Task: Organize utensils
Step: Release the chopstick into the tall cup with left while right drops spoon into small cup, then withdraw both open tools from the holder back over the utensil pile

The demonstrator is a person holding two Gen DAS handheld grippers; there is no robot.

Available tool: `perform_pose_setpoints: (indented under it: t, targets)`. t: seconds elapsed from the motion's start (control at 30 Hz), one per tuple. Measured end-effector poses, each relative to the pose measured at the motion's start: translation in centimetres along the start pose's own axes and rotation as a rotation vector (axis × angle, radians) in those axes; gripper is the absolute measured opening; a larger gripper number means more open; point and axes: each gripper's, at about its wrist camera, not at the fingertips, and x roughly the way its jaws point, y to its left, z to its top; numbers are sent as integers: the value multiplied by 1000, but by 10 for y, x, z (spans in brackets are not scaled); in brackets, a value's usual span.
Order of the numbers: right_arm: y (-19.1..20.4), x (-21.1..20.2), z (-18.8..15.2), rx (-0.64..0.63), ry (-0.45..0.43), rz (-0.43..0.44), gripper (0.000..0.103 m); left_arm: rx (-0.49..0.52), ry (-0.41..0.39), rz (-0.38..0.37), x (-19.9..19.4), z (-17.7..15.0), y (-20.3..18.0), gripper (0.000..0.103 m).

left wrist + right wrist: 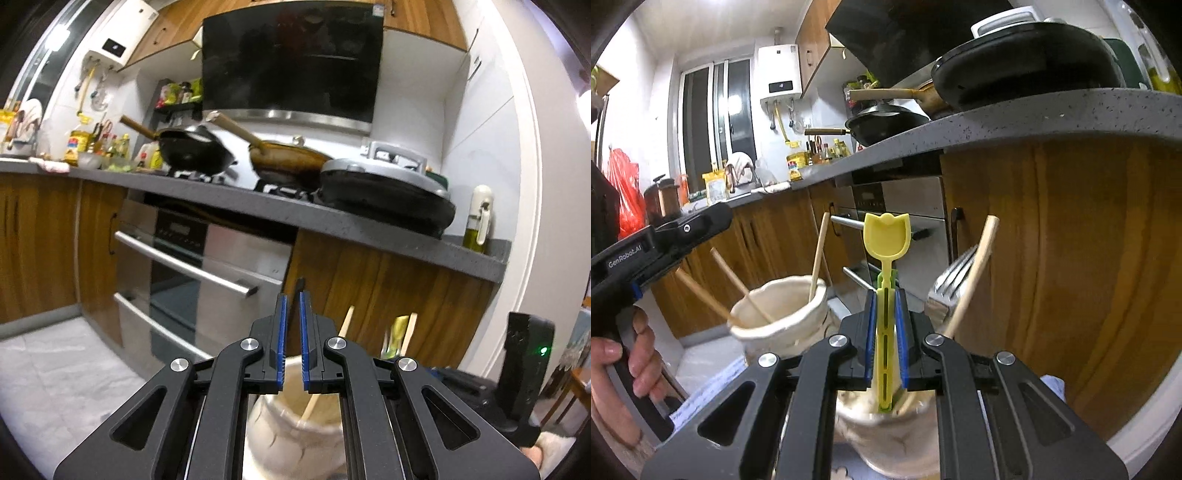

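Observation:
My right gripper [885,295] is shut on a yellow plastic spoon [886,240], held upright with its bowl up and its handle end down in a cream ceramic holder [886,439] right below. A metal fork [951,277] and a wooden chopstick [971,277] stand in that holder. A second cream holder [783,314] to the left holds several wooden chopsticks [816,254]. My left gripper [292,295] is nearly shut on a thin dark utensil tip [298,286] above a cream holder [291,435] with a chopstick [314,406] inside.
A grey countertop [332,218] carries a black wok [195,147], a brown pan [288,158] and a black griddle [388,192]. Wooden cabinets [388,295] and a steel oven [207,273] stand ahead. The other gripper's body [524,369] is at the right.

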Motion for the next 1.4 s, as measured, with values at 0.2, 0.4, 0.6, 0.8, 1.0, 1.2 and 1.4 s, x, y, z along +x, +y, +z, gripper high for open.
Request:
perform_pose_setpoints:
  t: [0.2, 0.4, 0.6, 0.8, 1.0, 1.2, 1.4]
  targets:
    - [3, -12, -14, -16, 37, -45, 10, 0, 38, 90, -31, -21, 3, 6]
    - [2, -13, -18, -14, 46, -60, 10, -2, 90, 113, -46, -47, 6, 6]
    - [0, -32, -22, 4, 33, -76, 35, 6, 159, 135, -48, -66, 11, 18]
    - [3, -59, -36, 7, 32, -81, 80, 1, 240, 165, -49, -83, 17, 60]
    - [12, -72, -54, -1, 85, -91, 97, 8, 272, 191, -61, -92, 19, 81]
    - [19, -76, -67, -4, 153, -105, 97, 52, 367, 215, -62, -109, 17, 89]
    - [23, -79, -83, -6, 236, -114, 97, 75, 462, 226, -66, -123, 14, 91]
